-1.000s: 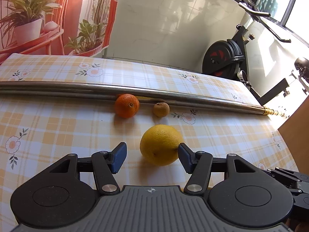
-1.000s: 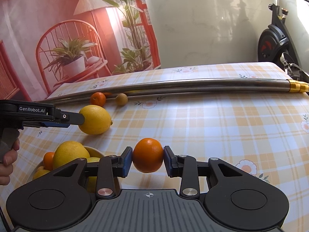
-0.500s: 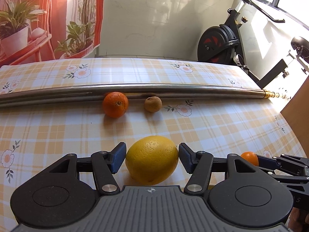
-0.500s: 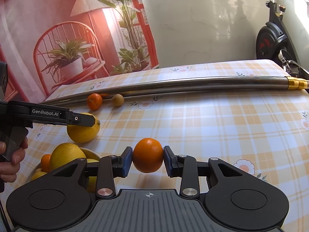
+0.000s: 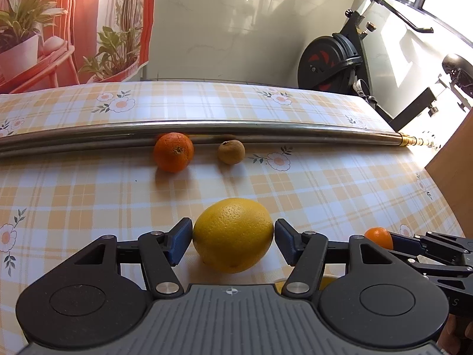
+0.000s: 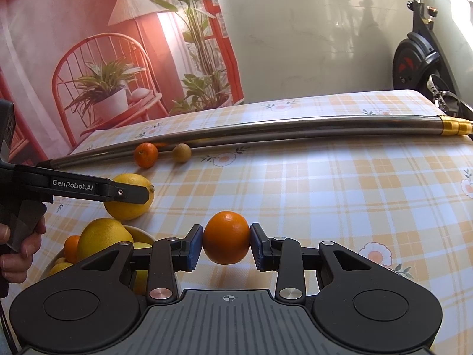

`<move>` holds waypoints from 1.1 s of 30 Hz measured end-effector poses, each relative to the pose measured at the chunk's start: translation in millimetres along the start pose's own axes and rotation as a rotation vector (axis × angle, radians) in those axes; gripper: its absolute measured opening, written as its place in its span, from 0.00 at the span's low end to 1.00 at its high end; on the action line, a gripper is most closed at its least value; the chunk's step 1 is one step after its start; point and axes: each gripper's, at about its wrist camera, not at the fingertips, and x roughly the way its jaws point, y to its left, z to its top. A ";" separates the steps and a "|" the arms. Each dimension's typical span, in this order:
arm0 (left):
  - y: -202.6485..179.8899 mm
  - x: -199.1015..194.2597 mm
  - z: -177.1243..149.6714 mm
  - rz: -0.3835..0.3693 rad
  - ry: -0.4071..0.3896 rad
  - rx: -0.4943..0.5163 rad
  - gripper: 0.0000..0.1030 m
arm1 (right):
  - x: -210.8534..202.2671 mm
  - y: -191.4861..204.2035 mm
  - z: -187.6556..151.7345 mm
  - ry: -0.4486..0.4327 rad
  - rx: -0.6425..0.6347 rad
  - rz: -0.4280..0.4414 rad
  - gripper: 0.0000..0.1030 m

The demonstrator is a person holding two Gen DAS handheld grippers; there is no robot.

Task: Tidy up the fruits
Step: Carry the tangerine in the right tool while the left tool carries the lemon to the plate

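My left gripper [image 5: 233, 238] is shut on a large yellow lemon [image 5: 233, 234], held just above the checked tablecloth; the lemon also shows in the right wrist view [image 6: 130, 196]. My right gripper [image 6: 227, 247] is shut on an orange [image 6: 226, 237], seen small in the left wrist view [image 5: 379, 236]. A bowl [image 6: 139, 233] with a big yellow citrus [image 6: 102, 238], a small orange [image 6: 71, 247] and other yellow fruit sits at the lower left, below the left gripper. A second orange [image 5: 173, 156] and a small brown fruit [image 5: 231, 151] lie by the steel pipe.
A long steel pipe [image 5: 266, 131] with a brass end lies across the table behind the loose fruit. An exercise bike [image 5: 340, 62] stands beyond the table's right end. A wooden edge [image 5: 452, 183] sits at the right.
My left gripper closed on the lemon and carried it back toward the bowl, nearer the right gripper. The right gripper kept its orange almost still.
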 end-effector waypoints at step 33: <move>-14.9 -77.7 -25.4 0.063 -0.091 0.089 0.60 | -16.8 9.5 2.3 -0.025 -0.026 0.012 0.31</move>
